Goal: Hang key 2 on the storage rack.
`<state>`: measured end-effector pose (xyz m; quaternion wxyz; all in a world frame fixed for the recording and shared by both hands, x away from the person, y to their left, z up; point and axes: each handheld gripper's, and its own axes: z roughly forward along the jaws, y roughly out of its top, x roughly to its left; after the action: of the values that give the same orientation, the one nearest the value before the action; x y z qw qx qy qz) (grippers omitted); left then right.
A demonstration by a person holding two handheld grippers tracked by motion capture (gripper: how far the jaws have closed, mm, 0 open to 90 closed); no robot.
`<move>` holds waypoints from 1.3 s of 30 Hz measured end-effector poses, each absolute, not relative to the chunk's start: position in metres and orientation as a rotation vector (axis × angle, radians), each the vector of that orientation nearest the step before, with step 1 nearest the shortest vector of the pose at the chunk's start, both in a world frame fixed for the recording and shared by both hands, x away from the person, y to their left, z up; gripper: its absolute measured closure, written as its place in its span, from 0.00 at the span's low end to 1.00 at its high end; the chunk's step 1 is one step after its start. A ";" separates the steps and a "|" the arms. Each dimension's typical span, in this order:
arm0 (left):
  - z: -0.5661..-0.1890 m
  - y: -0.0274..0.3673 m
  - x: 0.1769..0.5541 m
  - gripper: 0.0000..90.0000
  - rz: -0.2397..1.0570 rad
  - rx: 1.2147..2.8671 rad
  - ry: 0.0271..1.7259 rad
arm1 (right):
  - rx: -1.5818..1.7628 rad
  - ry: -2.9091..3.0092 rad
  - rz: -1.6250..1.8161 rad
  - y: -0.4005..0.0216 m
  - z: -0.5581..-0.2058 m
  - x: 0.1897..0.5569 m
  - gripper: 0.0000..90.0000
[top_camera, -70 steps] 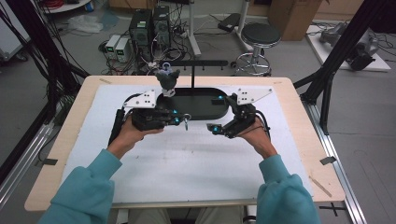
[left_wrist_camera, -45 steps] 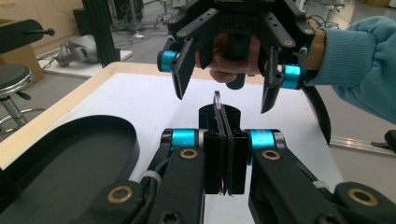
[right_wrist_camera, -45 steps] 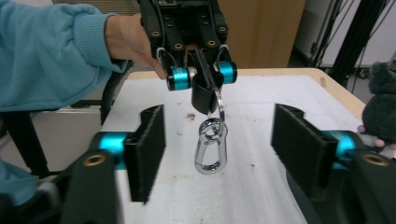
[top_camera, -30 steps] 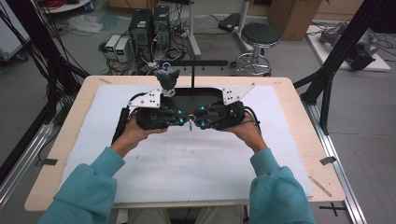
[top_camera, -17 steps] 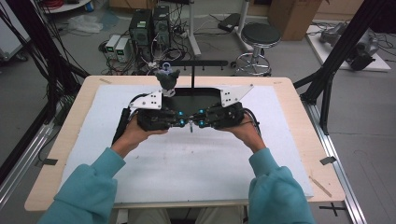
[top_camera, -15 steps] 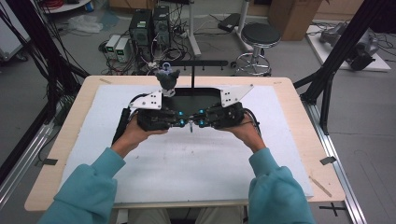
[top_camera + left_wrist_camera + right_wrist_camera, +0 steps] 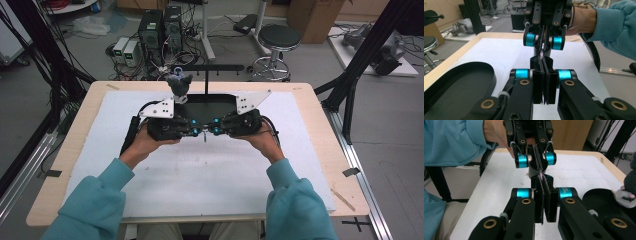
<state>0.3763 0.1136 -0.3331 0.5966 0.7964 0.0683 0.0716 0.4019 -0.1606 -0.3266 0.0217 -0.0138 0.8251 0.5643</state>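
Your desk [image 7: 320, 115] carries a white mat [image 7: 200, 175] over most of its top, and a black oval tray [image 7: 210, 106] lies on the far half of the mat, just beyond your hands. A grey plush toy [image 7: 179, 85] sits at the tray's far left rim. You hold both tools level above the mat, on the near side of the tray, pointed tip to tip so that they almost meet. The left hand-held gripper [image 7: 199, 132] has its jaws pressed together. The right hand-held gripper [image 7: 210, 131] has just been closing, and its jaws now stand together too. A thin pale strip [image 7: 542, 51] runs from one pair of tips to the other, pinched at each end, so each tool holds one end of it above the mat. A short dark stub [image 7: 535, 53] hangs just under the meeting tips. What it is cannot be told.
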 end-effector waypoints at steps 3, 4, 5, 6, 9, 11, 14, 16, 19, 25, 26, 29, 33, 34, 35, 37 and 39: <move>-0.333 0.114 0.377 0.96 0.170 1.851 0.162 | -0.038 2.553 1.738 -0.160 -0.327 0.402 0.99; -0.333 0.114 0.377 0.96 0.168 1.850 0.161 | -0.025 2.565 1.737 -0.160 -0.327 0.401 0.99; -0.333 0.114 0.377 0.96 0.166 1.849 0.163 | -0.037 2.554 1.739 -0.160 -0.327 0.402 0.99; -0.334 0.114 0.377 0.83 0.170 1.843 0.167 | -0.006 2.569 1.714 -0.160 -0.326 0.400 0.99; -0.334 0.115 0.376 0.69 0.233 1.829 0.206 | -0.022 2.556 1.711 -0.159 -0.326 0.401 0.99; -0.335 0.116 0.373 0.44 0.268 1.836 0.256 | -0.004 2.553 1.705 -0.160 -0.326 0.401 0.99; -0.339 0.123 0.371 0.11 0.324 1.814 0.282 | 0.016 2.547 1.698 -0.163 -0.325 0.402 0.99; -0.341 0.134 0.371 0.02 0.358 1.802 0.348 | 0.040 2.551 1.690 -0.166 -0.325 0.403 0.99; -0.344 0.151 0.368 0.02 0.429 1.786 0.397 | 0.074 2.532 1.673 -0.171 -0.324 0.406 0.99; -0.357 0.184 0.348 0.02 0.562 1.747 0.466 | 0.192 2.482 1.664 -0.190 -0.321 0.413 0.99; -0.361 0.189 0.344 0.02 0.572 1.737 0.485 | 0.192 2.482 1.664 -0.190 -0.321 0.413 0.99; -0.372 0.200 0.333 0.02 0.608 1.734 0.536 | 0.243 2.454 1.661 -0.199 -0.320 0.417 0.99; -0.390 0.214 0.323 0.02 0.618 1.704 0.612 | 0.307 2.437 1.653 -0.210 -0.317 0.421 0.99; -0.394 0.218 0.322 0.02 0.614 1.696 0.631 | 0.344 2.435 1.666 -0.214 -0.315 0.423 0.99; -0.397 0.221 0.321 0.02 0.608 1.696 0.653 | 0.344 2.435 1.666 -0.214 -0.315 0.423 0.99; -0.402 0.227 0.317 0.02 0.616 1.682 0.676 | 0.357 2.418 1.648 -0.217 -0.312 0.426 0.99; -0.408 0.233 0.313 0.02 0.652 1.659 0.685 | 0.377 2.406 1.660 -0.221 -0.309 0.429 0.99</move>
<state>0.3127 0.2326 -0.4076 0.5778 0.7089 0.2930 0.2789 0.4291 -0.2207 -0.3093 0.0969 0.1273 0.8126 0.5605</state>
